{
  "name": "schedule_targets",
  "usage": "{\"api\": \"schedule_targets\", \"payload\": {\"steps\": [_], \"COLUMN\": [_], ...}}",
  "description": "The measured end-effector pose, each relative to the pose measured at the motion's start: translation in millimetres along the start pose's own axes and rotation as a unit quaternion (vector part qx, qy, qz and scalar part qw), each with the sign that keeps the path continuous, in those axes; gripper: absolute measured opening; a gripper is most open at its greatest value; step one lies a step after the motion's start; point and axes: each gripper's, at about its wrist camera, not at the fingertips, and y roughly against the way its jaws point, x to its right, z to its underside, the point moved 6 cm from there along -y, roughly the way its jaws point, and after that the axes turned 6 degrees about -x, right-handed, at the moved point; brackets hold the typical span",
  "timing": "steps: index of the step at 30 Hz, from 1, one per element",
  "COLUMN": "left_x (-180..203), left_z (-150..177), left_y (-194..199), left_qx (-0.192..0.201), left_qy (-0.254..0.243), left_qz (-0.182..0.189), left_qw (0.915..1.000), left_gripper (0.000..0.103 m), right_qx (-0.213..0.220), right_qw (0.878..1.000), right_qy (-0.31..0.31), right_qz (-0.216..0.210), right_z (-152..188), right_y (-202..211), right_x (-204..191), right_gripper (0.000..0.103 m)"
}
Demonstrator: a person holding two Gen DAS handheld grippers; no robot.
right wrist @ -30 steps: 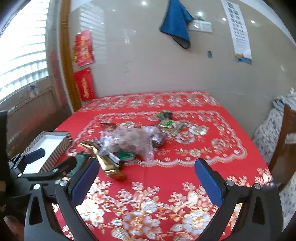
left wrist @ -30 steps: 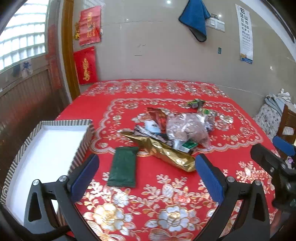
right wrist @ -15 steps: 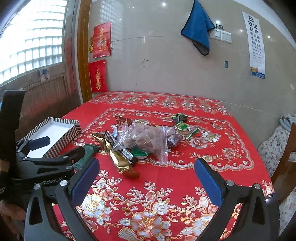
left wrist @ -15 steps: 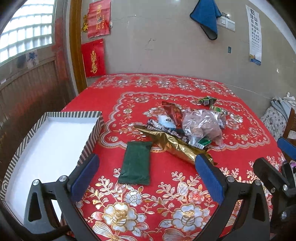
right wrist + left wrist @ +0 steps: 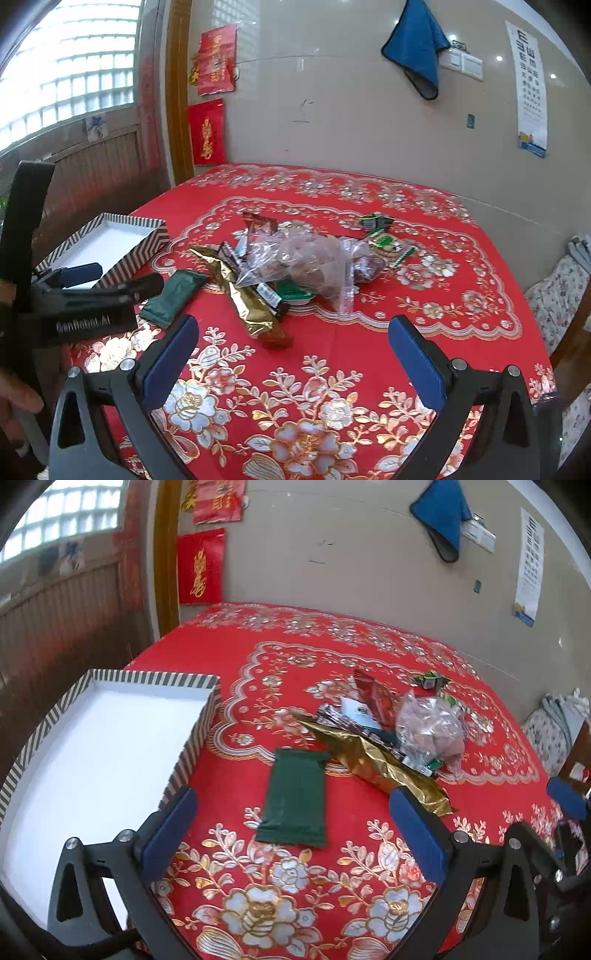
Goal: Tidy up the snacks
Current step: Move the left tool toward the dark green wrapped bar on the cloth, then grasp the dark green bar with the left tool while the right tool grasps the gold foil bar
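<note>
Left wrist: green packet (image 5: 295, 794) between open left gripper (image 5: 291, 830) fingers.

A red tablecloth (image 5: 303, 878) with gold and silver floral embroidery fills the lower and central frame. On the beige glossy wall behind, a blue cloth (image 5: 417, 44) hangs at upper right, beside white wall switches (image 5: 463, 63). A white eye chart poster (image 5: 530, 88) occupies the far right. Two red paper hangings with gold characters (image 5: 207, 131) sit left of centre, next to a wooden door frame (image 5: 177, 92). A glass-block window (image 5: 70, 70) lights the upper left.
</note>
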Motion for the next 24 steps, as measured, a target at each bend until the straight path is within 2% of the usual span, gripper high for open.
{"api": "schedule_targets", "payload": {"steps": [3, 7, 12, 15, 24], "left_x": [-6, -5, 9, 15, 23], "left_z": [-1, -3, -3, 0, -2], "left_y": [-4, -12, -29, -39, -60], "left_qx": [-0.011, -0.027, -0.047, -0.062, -0.072], "left_qy": [0.007, 0.008, -0.029, -0.035, -0.056], "left_qz": [-0.001, 0.017, 0.006, 0.016, -0.015], "left_qw": [0.9999, 0.9995, 0.9984, 0.9974, 0.9957], "left_gripper": [0.103, 0.103, 0.103, 0.103, 0.103], "right_qx": [-0.009, -0.018, -0.025, -0.029, -0.058], "right_qw": [1.000, 1.000, 1.000, 0.999, 0.997], "right_qy": [0.005, 0.004, -0.007, -0.010, -0.011], "right_qz": [-0.006, -0.013, -0.017, -0.021, -0.050], "right_z": [2, 5, 8, 8, 14], "right_y": [-5, -10, -12, -14, -26], "right_x": [-3, -2, 4, 5, 3], "right_gripper": [0.103, 0.103, 0.103, 0.103, 0.102]}}
